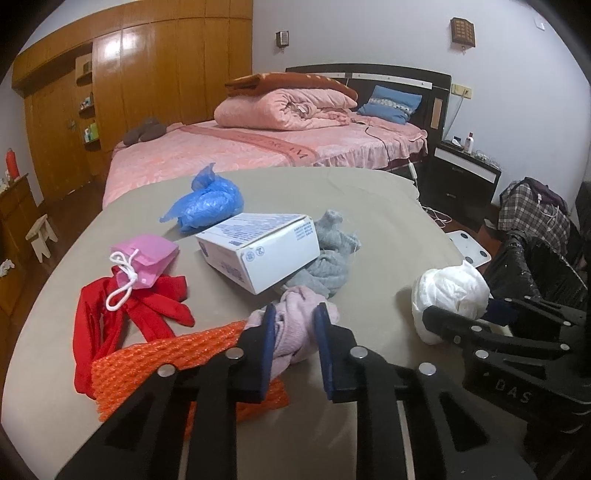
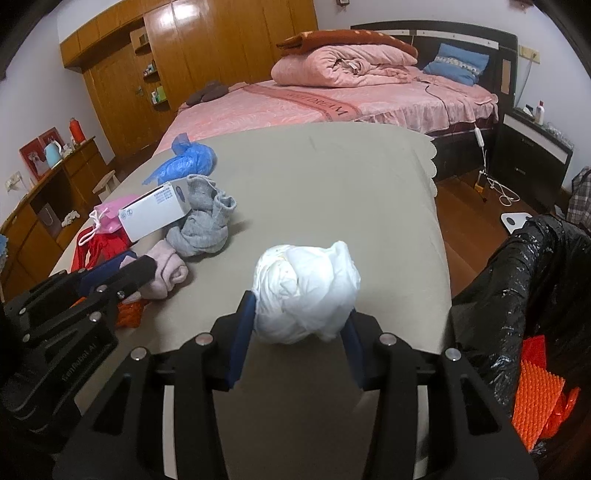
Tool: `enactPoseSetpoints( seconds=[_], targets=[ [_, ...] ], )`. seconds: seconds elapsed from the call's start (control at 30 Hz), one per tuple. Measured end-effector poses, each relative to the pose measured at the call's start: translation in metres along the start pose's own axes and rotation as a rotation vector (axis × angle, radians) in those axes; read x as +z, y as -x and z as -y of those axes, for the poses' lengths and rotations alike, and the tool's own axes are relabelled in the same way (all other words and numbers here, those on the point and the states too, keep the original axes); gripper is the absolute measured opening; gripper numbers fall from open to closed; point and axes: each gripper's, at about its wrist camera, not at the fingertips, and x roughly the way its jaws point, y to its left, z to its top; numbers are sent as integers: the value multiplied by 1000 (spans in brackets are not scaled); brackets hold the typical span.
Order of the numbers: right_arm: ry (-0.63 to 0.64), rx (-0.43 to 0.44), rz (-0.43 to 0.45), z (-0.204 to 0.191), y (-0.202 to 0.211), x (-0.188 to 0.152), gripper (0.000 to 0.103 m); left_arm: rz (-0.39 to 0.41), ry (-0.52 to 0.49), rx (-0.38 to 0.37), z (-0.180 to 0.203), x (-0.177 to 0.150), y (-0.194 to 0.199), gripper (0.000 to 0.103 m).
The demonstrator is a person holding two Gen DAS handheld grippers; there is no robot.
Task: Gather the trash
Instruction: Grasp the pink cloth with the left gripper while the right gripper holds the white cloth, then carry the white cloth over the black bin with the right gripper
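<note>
Pink-covered bed (image 1: 236,155), wooden wardrobe (image 1: 147,81), dark nightstand (image 1: 465,177), white walls (image 1: 369,33), wood floor (image 2: 465,199)

Both wrist views look forward and downward from just behind their jaws, close over the beige counter (image 1: 332,192), facing the pink bed (image 2: 295,107); each catches the other's gripper.

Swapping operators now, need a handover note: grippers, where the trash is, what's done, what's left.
Left gripper: shut on the pale pink cloth, resting on the table.
Right gripper: shut on the white plastic wad, at the table's near edge.
Black bin bag stands to the right; orange mesh piece already inside.
Left on the table: orange net, red cloth, pink pouch, white box, grey cloth, blue plastic bag.
Next, probably: drop both held items in the bag.
</note>
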Motion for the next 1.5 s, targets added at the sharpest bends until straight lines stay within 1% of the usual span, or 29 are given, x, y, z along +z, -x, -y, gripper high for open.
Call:
enactPoseSetpoints(
  seconds=[0.07,0.17,0.33,0.53,0.6,0.67,0.73,0.77,0.8,0.87,0.93,1.0,1.07,1.17,1.2,1.23,1.27,1.3,1.33,1.4,1.5],
  targets=[
    [5,-4,-1,-1,0,0,44,3,-3,-2,1,0,1,17],
    [10,-6,-1,-2,0,0,44,9,-5,-5,1,1,2,9],
    [11,-3,17,-2,6,2,44,27,16,-10,-2,3,10,8],
    [17,13,64,-2,28,10,44,66,38,-19,-2,7,34,8],
    [21,18,70,-3,33,11,44,60,27,-19,0,5,37,8],
    [25,20,64,-4,33,9,44,37,12,-20,3,1,33,9],
    [25,22,56,-3,32,7,44,8,4,-24,5,-4,29,12],
    [24,22,52,-3,32,6,44,3,1,-26,7,-5,27,20],
    [24,22,49,-3,32,5,44,-4,-3,-30,8,-7,25,31],
    [21,19,42,-1,31,3,44,-8,-5,-33,9,-9,23,43],
    [18,18,38,0,32,2,44,-24,-13,-41,13,-11,20,45],
    [14,16,37,2,32,2,44,-34,-19,-52,15,-13,19,52],
    [9,15,38,4,32,3,44,-35,-34,-57,17,-16,20,55],
    [6,13,37,5,31,2,44,-57,-36,-43,17,-19,15,55],
    [6,13,35,4,31,2,44,-66,-34,-42,17,-19,13,55],
    [6,13,33,4,30,1,44,-67,-33,-32,17,-20,12,51],
    [6,13,33,4,31,2,44,-66,-30,-19,17,-20,12,40],
    [6,13,34,4,31,1,44,-61,-21,-12,15,-20,13,33],
    [5,14,36,4,31,2,44,-58,-15,-17,13,-20,14,31],
    [8,17,38,3,32,1,44,-43,-10,-23,12,-20,17,21],
    [14,22,49,0,37,3,44,-6,-22,-31,15,-19,27,14]
  ],
)
